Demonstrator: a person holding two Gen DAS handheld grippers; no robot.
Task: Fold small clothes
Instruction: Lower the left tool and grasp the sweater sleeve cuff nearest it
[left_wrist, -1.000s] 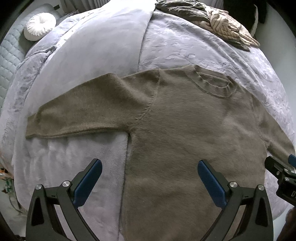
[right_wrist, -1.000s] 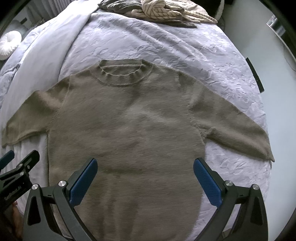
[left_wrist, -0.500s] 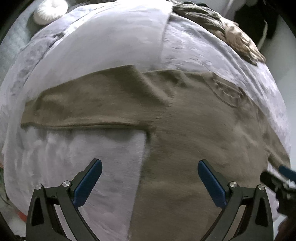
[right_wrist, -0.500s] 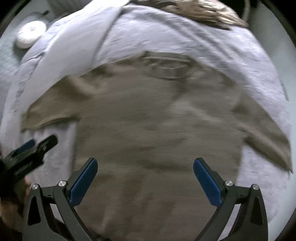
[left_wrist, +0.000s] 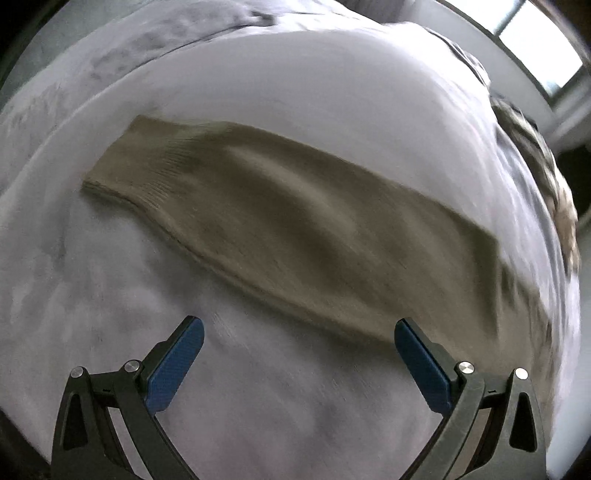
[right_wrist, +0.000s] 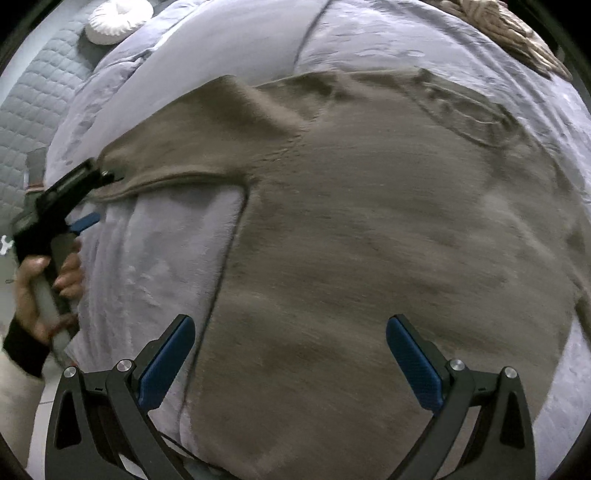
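An olive-brown knit sweater (right_wrist: 369, 229) lies flat on a lilac bedspread (right_wrist: 155, 266), neck hole (right_wrist: 469, 110) at the far side. Its left sleeve (left_wrist: 295, 229) stretches across the left wrist view, ribbed cuff (left_wrist: 125, 166) at the left. My left gripper (left_wrist: 297, 350) is open just short of the sleeve's near edge, over the bedspread (left_wrist: 184, 110). In the right wrist view the left gripper (right_wrist: 86, 192) sits at the sleeve's end, held by a hand. My right gripper (right_wrist: 290, 350) is open above the sweater's lower body.
A white round cushion (right_wrist: 114, 18) lies at the far left by a quilted grey headboard (right_wrist: 26, 122). A pile of striped and dark clothes (right_wrist: 517, 29) sits at the bed's far right; it also shows in the left wrist view (left_wrist: 546, 177). A window (left_wrist: 535, 48) is behind.
My left gripper has swung left and dropped close to the left sleeve, which now fills its view. My right gripper has moved closer over the sweater's body. Both stay open.
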